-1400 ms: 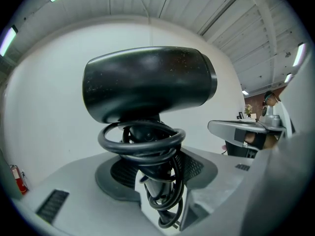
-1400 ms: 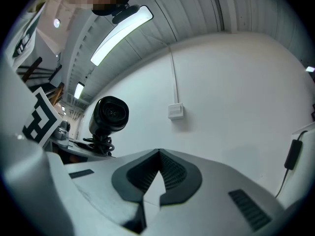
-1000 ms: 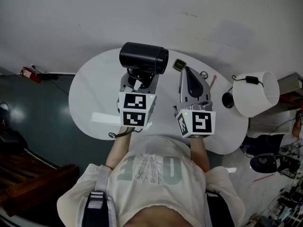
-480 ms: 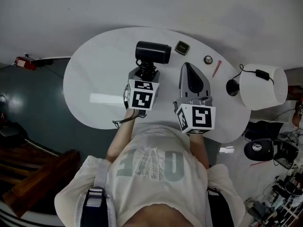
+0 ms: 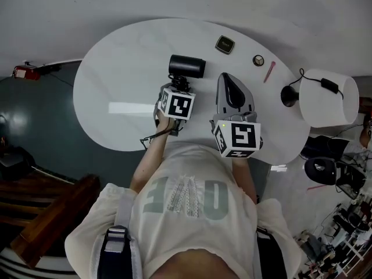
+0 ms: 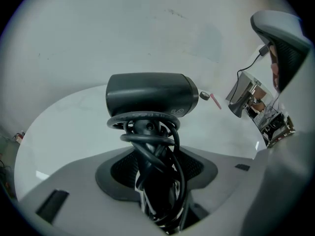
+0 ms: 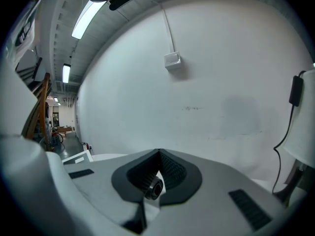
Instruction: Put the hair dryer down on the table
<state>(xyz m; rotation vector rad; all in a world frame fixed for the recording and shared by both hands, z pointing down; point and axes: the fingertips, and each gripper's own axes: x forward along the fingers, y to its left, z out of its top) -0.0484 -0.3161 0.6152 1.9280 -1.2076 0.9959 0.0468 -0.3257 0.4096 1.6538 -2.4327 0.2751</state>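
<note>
Dim, flat light is falling across the head view, and a pale glare strip [image 5: 131, 107] is shining on the table [image 5: 116, 68]. Ceiling tubes [image 7: 87, 17] are glowing in the right gripper view. Both gripper views are bending and darkening toward their edges.

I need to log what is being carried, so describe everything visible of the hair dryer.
The hair dryer is matte black, plastic by its look, with a short cylindrical barrel set crosswise on top of a handle. Its black cord is wound in loops round the handle. The left gripper is shut on that wrapped handle, over the white table. Small pale markings sit near one barrel end. Whether it touches the table cannot be told.
</note>
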